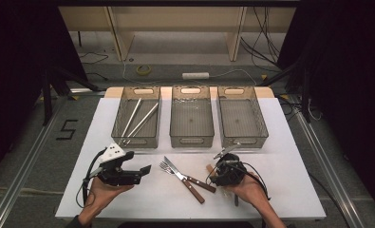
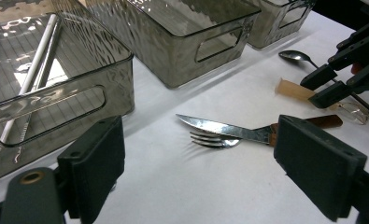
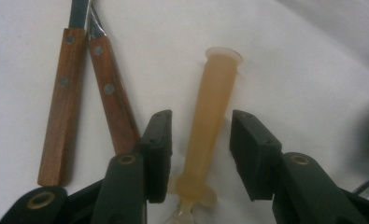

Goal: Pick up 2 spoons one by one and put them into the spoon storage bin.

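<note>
just right of the wooden-handled knife, the beige handle lies on the white table between the half-open jaws of the right gripper, pads not touching it.

Three grey bins stand in row along far edge of table, narrow gaps between them; left bin holds long rods. Knife and fork lie crossed at table middle near front edge, between left gripper and right gripper. Tan-handled utensil lies between right gripper's parted jaws, wooden handles just beside. Table's left and right front corners bare
</note>
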Demonstrator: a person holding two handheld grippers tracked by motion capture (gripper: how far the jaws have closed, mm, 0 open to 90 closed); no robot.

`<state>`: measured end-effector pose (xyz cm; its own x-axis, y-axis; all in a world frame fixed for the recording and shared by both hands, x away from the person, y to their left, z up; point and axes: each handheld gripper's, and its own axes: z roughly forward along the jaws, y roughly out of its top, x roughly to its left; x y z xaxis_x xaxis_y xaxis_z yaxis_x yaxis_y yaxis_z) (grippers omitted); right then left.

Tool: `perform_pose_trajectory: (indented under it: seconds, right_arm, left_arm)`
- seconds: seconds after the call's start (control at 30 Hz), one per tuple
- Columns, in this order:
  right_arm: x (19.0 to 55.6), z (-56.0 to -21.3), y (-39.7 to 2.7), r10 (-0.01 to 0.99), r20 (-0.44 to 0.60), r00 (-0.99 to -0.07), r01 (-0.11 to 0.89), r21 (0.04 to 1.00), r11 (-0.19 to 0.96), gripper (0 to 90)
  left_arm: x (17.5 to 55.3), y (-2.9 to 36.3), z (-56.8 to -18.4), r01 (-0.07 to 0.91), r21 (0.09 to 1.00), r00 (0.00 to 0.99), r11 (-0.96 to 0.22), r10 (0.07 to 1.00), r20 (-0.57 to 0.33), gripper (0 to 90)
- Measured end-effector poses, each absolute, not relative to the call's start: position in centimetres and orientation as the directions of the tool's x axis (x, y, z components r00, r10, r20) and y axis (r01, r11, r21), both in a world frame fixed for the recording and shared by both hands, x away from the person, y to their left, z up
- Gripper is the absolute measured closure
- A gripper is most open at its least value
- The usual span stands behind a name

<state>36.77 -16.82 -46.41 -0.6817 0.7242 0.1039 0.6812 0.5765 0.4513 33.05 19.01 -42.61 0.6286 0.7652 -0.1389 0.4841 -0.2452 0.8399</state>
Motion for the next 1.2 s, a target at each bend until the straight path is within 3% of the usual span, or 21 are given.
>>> perform_pose_trajectory:
  seconds: [0.43,1.2]
  right_arm:
    - [36.78,-46.68,-16.53,0.727,0.069,-0.683,0.672,0.447,0.59,69.5]
    - [36.63,-46.59,-16.02,0.764,0.035,-0.645,0.699,0.432,0.57,76.4]
  left_arm:
    - [32.96,18.94,-42.66,0.477,0.838,0.637,-0.264,0.761,-0.122,16.1]
    - [32.6,18.56,-42.7,0.465,0.838,0.653,-0.285,0.749,-0.108,16.4]
